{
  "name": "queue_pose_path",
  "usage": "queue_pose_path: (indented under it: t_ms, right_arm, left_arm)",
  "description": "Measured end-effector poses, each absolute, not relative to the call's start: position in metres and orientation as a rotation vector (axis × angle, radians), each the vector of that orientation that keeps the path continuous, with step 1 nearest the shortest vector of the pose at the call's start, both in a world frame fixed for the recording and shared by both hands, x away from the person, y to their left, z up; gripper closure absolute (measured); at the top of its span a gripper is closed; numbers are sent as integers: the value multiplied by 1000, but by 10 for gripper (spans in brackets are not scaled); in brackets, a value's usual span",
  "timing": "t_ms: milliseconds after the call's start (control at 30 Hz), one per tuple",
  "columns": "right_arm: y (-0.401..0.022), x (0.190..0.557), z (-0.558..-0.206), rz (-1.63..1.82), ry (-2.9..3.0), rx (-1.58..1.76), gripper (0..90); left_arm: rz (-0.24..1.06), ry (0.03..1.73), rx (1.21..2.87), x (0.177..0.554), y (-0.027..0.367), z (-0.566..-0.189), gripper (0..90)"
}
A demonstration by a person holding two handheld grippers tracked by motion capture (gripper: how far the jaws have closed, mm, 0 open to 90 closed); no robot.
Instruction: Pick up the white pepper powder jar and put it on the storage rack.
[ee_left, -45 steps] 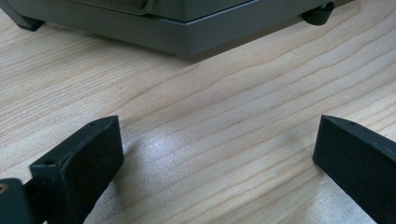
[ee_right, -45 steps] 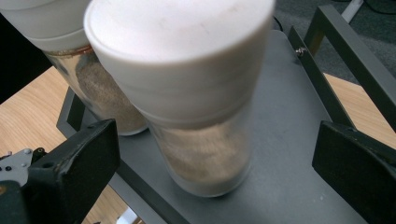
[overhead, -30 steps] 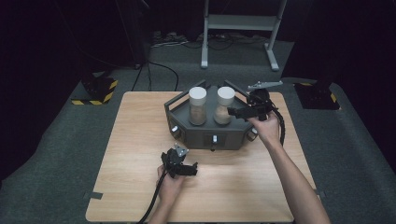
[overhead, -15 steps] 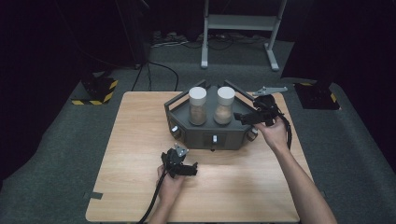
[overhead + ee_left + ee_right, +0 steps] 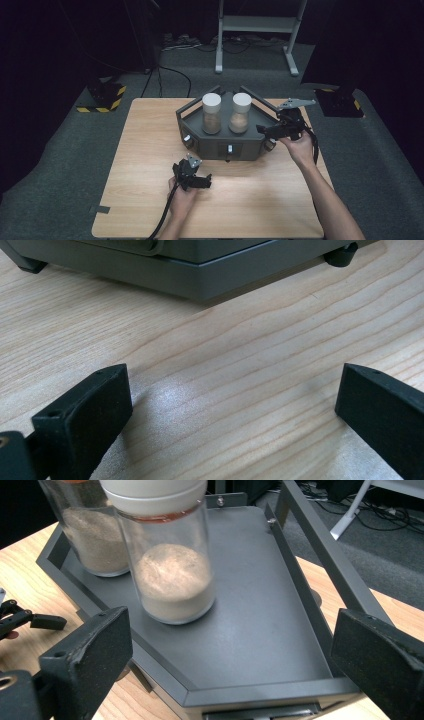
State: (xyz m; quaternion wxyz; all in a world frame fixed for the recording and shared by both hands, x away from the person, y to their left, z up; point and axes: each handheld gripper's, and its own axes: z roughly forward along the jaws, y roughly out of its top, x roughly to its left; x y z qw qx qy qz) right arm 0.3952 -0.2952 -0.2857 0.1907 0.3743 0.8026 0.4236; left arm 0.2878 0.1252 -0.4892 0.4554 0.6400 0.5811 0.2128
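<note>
Dark floor surrounds the light wooden table (image 5: 150, 150), where a grey angular metal tray (image 5: 227, 147) stands at the far middle. Two clear glass jars with white lids and sandy powder inside stand upright in it, left jar (image 5: 211, 114) beside right jar (image 5: 241, 113). From the right, the right gripper (image 5: 261, 129) reaches toward the right jar, jaws spread and just closing slightly, nothing between them. On the near side, the left gripper (image 5: 206, 179) rests low with jaws spread. No jar is grasped yet; I judge that all the handling remains.

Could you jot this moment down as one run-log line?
right gripper: jaws open, closing slightly, nothing between | near jar | left gripper: open over table
</note>
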Motion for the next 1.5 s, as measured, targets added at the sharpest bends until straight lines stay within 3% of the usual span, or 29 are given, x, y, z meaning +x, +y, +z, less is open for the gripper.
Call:
queue_pose_path:
  t_ms: [1500]
  right_arm:
    - [-333, 363, -342, 1218, 2171, 1194, 57]
  left_arm:
    - [524, 1433, 1577, 288, 125, -489, 16]
